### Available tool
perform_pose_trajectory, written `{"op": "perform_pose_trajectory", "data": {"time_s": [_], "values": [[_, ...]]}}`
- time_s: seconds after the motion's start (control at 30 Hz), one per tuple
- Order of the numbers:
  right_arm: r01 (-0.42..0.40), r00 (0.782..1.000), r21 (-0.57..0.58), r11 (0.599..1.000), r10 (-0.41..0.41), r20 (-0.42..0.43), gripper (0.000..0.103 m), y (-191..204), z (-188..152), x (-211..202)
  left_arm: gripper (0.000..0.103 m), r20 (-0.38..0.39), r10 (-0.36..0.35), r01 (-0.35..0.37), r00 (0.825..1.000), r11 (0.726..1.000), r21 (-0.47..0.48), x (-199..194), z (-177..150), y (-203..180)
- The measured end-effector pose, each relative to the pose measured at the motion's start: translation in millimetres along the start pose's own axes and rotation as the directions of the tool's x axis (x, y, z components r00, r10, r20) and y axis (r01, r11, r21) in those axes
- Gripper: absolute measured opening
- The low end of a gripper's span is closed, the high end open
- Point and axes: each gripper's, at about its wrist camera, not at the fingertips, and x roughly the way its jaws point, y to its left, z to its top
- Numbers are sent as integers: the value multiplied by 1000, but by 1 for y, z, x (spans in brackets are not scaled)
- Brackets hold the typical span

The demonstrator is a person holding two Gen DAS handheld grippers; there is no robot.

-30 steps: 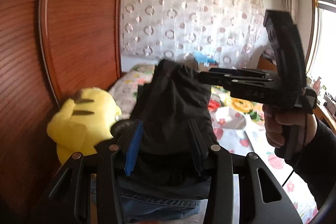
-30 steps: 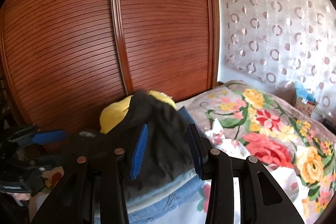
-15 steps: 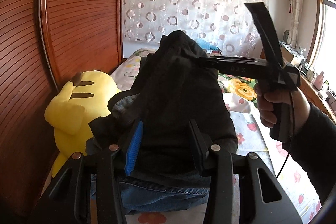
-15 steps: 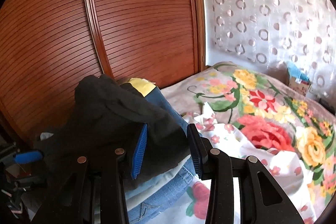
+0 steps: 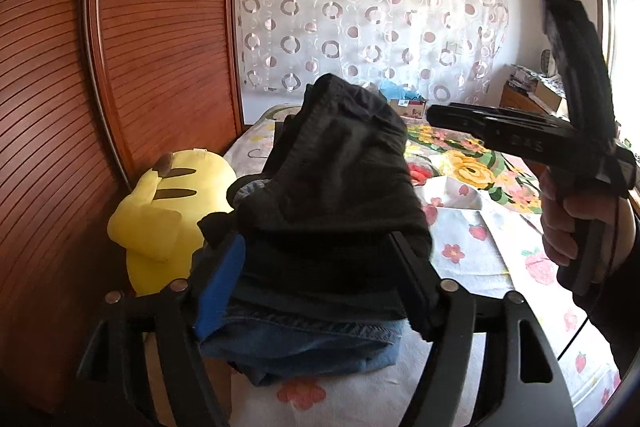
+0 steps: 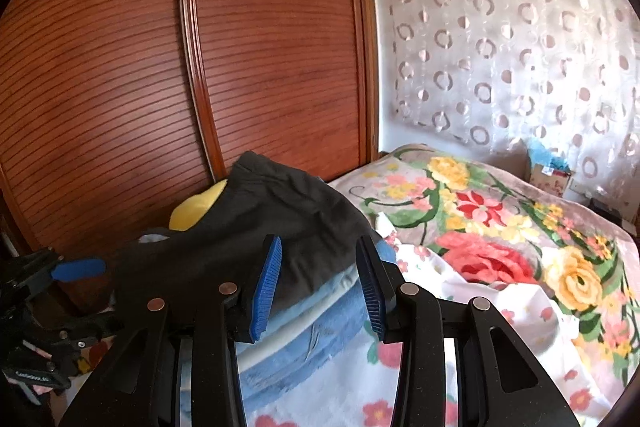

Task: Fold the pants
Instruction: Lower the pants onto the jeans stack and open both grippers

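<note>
Folded black pants [image 5: 340,187] lie on top of a stack of folded blue jeans [image 5: 304,343] on the bed. My left gripper [image 5: 316,275] has its jaws wide apart around the near end of the black pants. My right gripper [image 6: 318,283] is open and empty, just off the right edge of the black pants [image 6: 256,227] and the jeans stack [image 6: 296,331]. The right gripper also shows in the left wrist view [image 5: 436,117], held clear to the right of the pants. The left gripper shows at the left edge of the right wrist view [image 6: 76,269].
A yellow plush toy [image 5: 168,219] sits left of the stack against the wooden wardrobe doors [image 6: 200,67]. A floral blanket [image 6: 500,227] and white flowered sheet [image 5: 480,255] cover the bed. A curtain [image 5: 360,27] hangs behind.
Both grippers have opened and let go of the black pants, which now rest lower on the jeans stack. The right gripper has drawn back to the right.
</note>
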Motion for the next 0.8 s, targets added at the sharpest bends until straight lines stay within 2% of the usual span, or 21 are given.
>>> {"op": "perform_pose_trajectory", "data": {"time_s": [0.17, 0.27, 0.57, 0.7, 0.8], "values": [[29, 1000, 5, 1000, -29, 8, 40, 15, -11, -34, 81, 14, -21, 21, 1000, 1000, 17, -18, -4, -6], [38, 999, 8, 999, -38, 13, 40, 23, -17, -49, 89, 35, -12, 12, 999, 1000, 16, -30, -6, -8], [47, 999, 25, 999, -47, 18, 40, 42, -32, -84, 89, 80, -20, 19, 997, 1000, 20, -61, -10, -13], [49, 998, 30, 998, -50, 23, 40, 49, -38, -96, 89, 67, -12, 9, 998, 999, 43, -65, -15, -19], [60, 998, 35, 998, -61, 22, 40, 54, -45, -106, 89, 54, -30, 28, 998, 998, 48, -66, -19, -23]]}}
